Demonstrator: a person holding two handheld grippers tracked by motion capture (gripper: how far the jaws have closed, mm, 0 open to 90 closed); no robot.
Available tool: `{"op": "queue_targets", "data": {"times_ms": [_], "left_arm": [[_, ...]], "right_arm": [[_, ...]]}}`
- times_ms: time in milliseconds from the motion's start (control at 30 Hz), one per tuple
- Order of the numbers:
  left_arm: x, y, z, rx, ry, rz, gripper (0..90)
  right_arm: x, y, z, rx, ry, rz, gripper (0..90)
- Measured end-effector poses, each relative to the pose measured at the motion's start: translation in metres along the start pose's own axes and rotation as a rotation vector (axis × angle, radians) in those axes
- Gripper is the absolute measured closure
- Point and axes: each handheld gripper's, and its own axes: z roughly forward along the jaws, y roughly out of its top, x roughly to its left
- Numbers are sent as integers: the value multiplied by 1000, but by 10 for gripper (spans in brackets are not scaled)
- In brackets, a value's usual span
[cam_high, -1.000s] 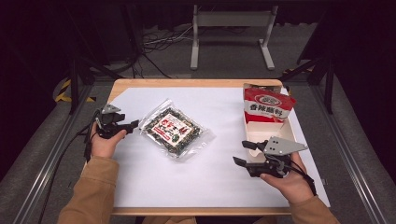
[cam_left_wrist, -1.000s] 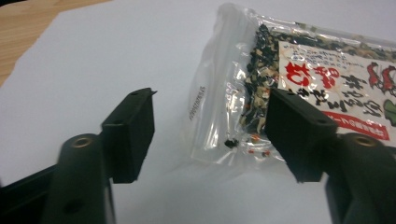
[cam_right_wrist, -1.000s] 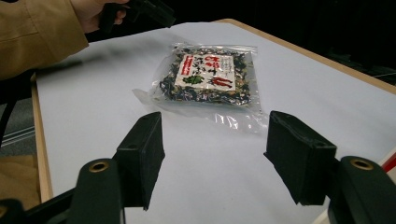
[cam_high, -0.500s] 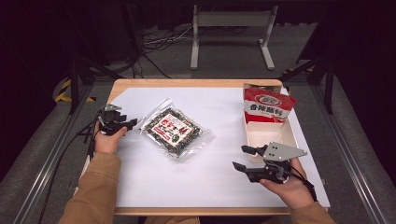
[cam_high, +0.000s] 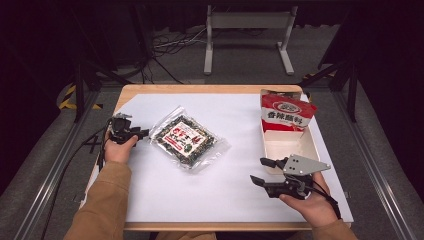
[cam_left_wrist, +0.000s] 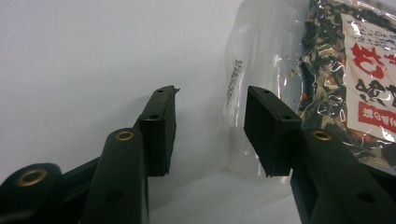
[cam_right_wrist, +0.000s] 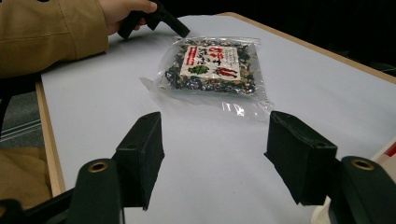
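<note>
Two grippers are at work over the white-covered table (cam_high: 225, 200), one in each of the person's hands. From where I stand, the left gripper (cam_high: 142, 134) sits at about nine o'clock on the table, low against the sheet, its tips at the near-left corner of the clear packet of dried greens (cam_high: 189, 142). That packet lies flat a little left of the table's middle, turned diagonally, its red-and-white label facing up. In the left gripper view the gripper (cam_left_wrist: 210, 128) has just been closing, yet a gap remains: the clear, empty edge of the packet (cam_left_wrist: 280, 70) lies between and beyond the jaws, one pad close beside the film, the other apart on bare sheet, so it is released, not pinching anything. The right gripper (cam_high: 260, 172) hovers at about four o'clock, its jaws spread wide and grasping nothing; in the right gripper view (cam_right_wrist: 215, 154) only bare table shows between the pads, with the packet (cam_right_wrist: 212, 63) well beyond them. At about two o'clock stands a red snack bag (cam_high: 286, 114) propped upright at the far end of a pale shallow box (cam_high: 310, 147), just beside the right gripper.
</note>
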Motion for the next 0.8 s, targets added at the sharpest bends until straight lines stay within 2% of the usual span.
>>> {"op": "queue_targets", "data": {"times_ms": [100, 167, 267, 367, 467, 567, 800], "left_arm": [[0, 0, 0, 1, -3, -5, 570], [-1, 0, 0, 6, -22, -8, 594], [-4, 0, 0, 26, -41, 8, 663], [-5, 0, 1, 32, -66, 3, 750], [-4, -1, 1, 33, -86, -9, 780], [-5, -1, 1, 46, -66, 9, 885], [-10, 0, -2, 62, -57, 45, 900]], "right_arm": [[0, -1, -1, -2, -3, 1, 367], [0, -1, -1, 0, -7, -2, 365], [0, -2, 0, 4, -9, -1, 363], [0, -3, 2, 8, -6, -5, 362], [0, -3, 3, 9, -6, -5, 362], [0, -3, 3, 9, -9, -2, 366], [-2, -4, 4, -8, 13, 18, 406]]}}
